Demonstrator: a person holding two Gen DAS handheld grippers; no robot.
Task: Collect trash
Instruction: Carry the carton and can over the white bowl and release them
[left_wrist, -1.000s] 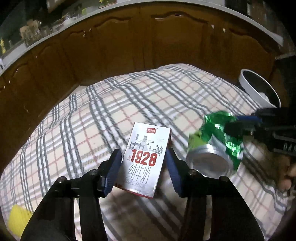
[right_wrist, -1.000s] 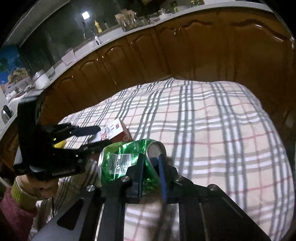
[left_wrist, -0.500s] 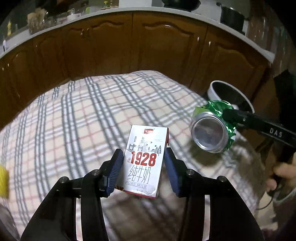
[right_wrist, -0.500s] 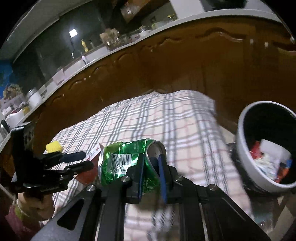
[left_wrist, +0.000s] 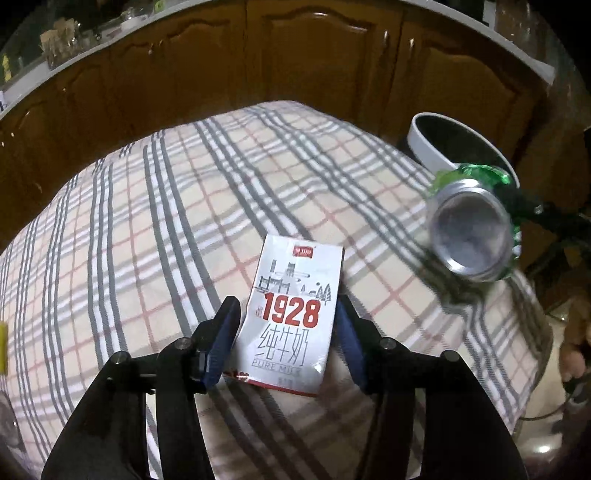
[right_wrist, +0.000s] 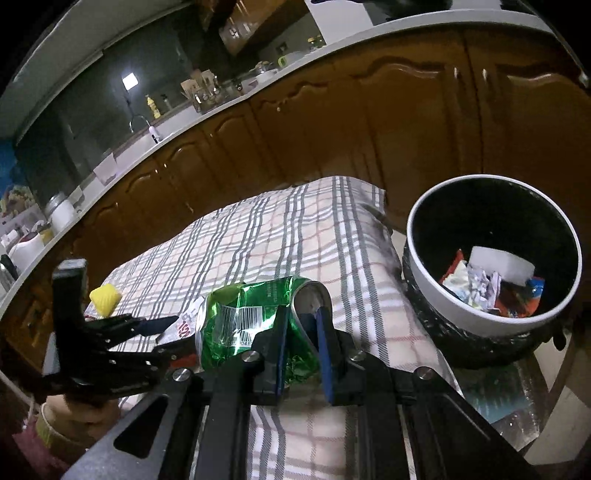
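L tongs (left_wrist: 286, 332) pinch a white milk carton (left_wrist: 291, 317) w/ "1928" on it, blue pads on both its side edges, carton held above the plaid cloth (left_wrist: 166, 221) on the bench. R tongs (right_wrist: 301, 343) pinch a crushed green can (right_wrist: 255, 317) at its rim end, one pad inside the rim, one outside; can held over the cloth's right part, near the bin (right_wrist: 491, 325). Bin stands just off the cloth edge, white rim, black liner, w/ wrappers & crumpled paper (right_wrist: 480, 284) inside. Yellow lump (right_wrist: 105, 297) lies on the cloth behind L tongs. Brown cabinets (right_wrist: 406, 122) behind.
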